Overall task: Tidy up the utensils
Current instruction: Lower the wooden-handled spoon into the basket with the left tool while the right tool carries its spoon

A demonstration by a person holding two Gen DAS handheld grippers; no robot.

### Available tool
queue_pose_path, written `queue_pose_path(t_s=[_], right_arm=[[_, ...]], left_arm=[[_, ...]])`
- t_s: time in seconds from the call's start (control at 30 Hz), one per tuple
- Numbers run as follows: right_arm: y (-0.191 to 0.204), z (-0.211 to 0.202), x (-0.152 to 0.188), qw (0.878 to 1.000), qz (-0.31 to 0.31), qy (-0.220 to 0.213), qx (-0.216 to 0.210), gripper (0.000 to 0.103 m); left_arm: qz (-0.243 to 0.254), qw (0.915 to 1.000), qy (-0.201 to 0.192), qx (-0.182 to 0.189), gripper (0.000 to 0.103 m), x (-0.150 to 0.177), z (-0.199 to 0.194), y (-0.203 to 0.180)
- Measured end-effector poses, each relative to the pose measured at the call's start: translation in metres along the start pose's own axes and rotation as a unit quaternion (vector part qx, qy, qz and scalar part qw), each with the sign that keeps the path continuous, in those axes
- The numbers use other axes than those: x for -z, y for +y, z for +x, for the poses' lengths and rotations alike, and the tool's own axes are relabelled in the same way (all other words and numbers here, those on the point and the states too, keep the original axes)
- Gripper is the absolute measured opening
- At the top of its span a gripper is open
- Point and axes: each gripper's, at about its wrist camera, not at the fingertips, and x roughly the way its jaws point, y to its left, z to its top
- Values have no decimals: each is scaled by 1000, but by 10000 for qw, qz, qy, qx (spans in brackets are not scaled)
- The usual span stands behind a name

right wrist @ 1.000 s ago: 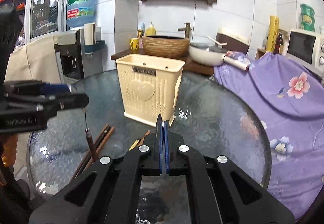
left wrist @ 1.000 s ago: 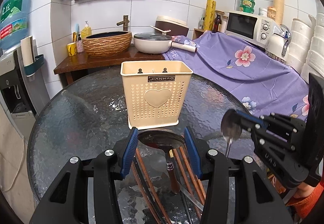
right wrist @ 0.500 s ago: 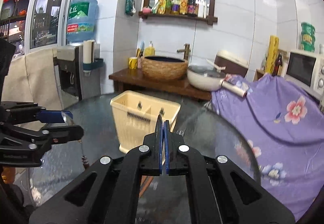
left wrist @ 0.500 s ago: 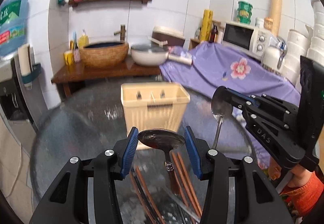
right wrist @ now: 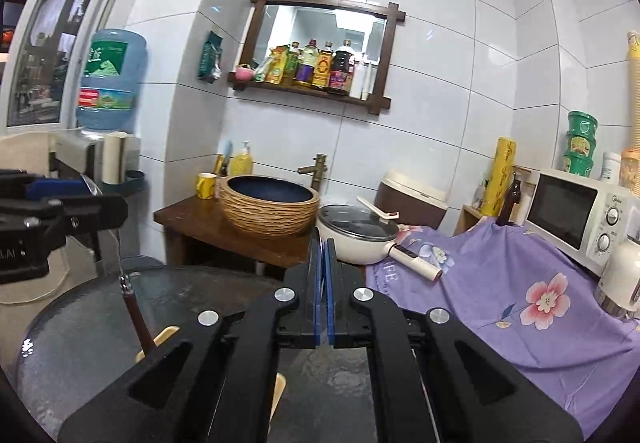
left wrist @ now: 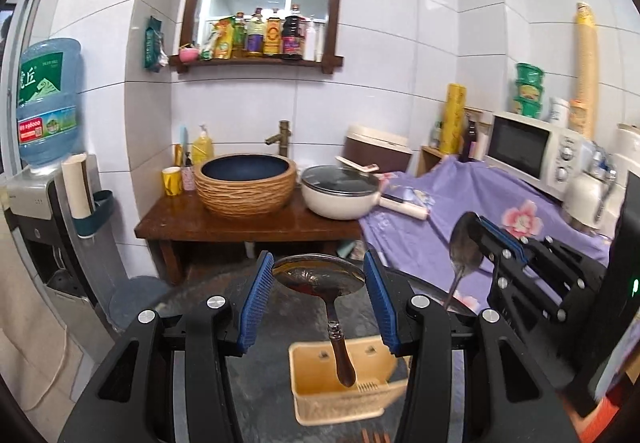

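My left gripper is shut on the bowl of a large spoon. Its brown handle hangs down over the open top of the cream utensil basket on the glass table. My right gripper is shut on the bowl of a smaller steel spoon, held high to the right of the basket. In the right wrist view its pads are pressed together; the left gripper is at the left, the spoon handle hanging to the basket rim.
Chopstick ends lie on the round glass table in front of the basket. Behind stand a wooden counter with a woven basin, a white pot, a purple floral cloth and a microwave.
Both grippers rose with their spoons. The left one carried the large spoon from the table to above the basket, its handle now hanging over the opening. The basket dropped low in both views.
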Motion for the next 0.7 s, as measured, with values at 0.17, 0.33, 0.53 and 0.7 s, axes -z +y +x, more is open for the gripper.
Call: queue_pose_path(t_s=[0.17, 0.33, 0.53, 0.7], right_arm=[[16, 23, 29, 9997, -190, 166, -17, 2], [27, 29, 64, 9991, -214, 313, -214, 2], [33, 30, 91, 9971, -136, 571, -485, 2], [33, 35, 104, 9933, 11, 888, -746, 2]], left_arm=[[-33, 9997, 260, -31, 46, 21, 32, 3], [10, 9982, 596, 62, 46, 54, 52, 7], [44, 9966, 814, 131, 46, 81, 59, 15], [189, 9950, 957, 235, 46, 95, 62, 12]])
